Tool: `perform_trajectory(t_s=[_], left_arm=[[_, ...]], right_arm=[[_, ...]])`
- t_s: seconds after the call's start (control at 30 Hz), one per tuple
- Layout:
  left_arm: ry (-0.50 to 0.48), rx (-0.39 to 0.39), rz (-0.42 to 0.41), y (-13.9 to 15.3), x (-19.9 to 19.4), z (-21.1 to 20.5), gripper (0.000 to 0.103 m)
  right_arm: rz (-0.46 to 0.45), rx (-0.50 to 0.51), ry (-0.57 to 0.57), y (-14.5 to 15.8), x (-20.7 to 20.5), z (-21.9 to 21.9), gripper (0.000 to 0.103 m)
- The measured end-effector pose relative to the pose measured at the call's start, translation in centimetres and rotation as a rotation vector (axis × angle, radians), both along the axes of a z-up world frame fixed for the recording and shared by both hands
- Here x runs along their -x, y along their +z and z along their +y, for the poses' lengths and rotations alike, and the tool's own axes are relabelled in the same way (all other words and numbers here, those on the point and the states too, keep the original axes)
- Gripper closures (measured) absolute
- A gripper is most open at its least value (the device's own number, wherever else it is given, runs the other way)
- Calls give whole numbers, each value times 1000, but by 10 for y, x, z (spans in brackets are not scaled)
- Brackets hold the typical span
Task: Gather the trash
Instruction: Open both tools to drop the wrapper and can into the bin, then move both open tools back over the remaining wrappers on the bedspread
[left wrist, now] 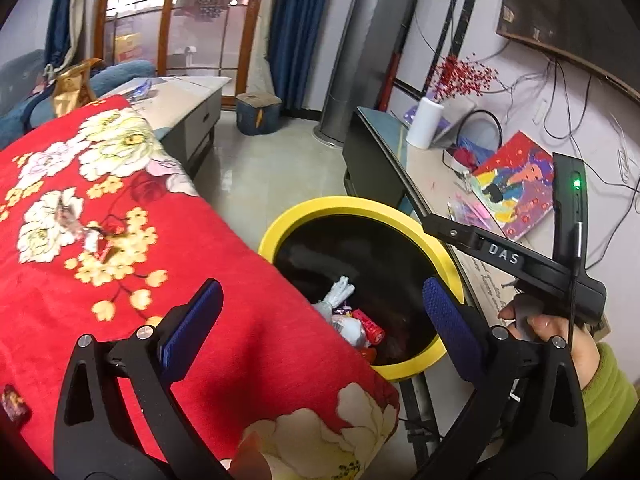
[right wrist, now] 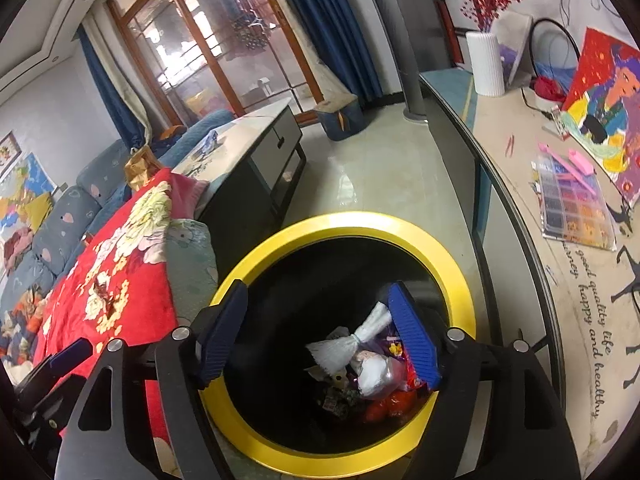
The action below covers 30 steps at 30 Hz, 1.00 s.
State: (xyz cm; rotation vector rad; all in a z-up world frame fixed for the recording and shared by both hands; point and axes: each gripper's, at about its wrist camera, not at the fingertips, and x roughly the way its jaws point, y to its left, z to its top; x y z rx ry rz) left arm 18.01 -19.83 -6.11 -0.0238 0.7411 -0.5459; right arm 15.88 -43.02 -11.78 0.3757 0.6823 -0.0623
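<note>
My left gripper hangs over the line where the red flowered blanket meets the bin, jaws spread wide with nothing between them. My right gripper sits directly above the bin's mouth, its blue pads well apart and gripping nothing; the yellow rim shows all round them, so there is free room on every side inside the ring. In the left view I also see the right gripper's body and the hand on it, in a green sleeve, just beyond the bin's far rim.

The collected trash lies at the bottom of the black liner: a white tied bag, a clear bag, red and coloured wrappers. More crumpled wrappers lie on the blanket, and one small dark piece sits at its near left edge.

The bin stands in a narrow gap, touching the blanket's draped edge on one side, with the long surface close on the other. That surface carries a white vase, a colourful picture and a bead tray. Open tiled floor runs beyond the bin toward the window and blue curtains.
</note>
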Motion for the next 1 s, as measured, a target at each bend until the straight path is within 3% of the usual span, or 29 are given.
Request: perform_trajectory(t_s=[0.37, 1.0], left_arm=[[83, 25, -58, 18, 13, 40, 11], [244, 22, -141, 29, 36, 129, 11]], right_arm=[[-54, 40, 85, 23, 2, 39, 30], [-89, 108, 341, 41, -8, 155, 30]])
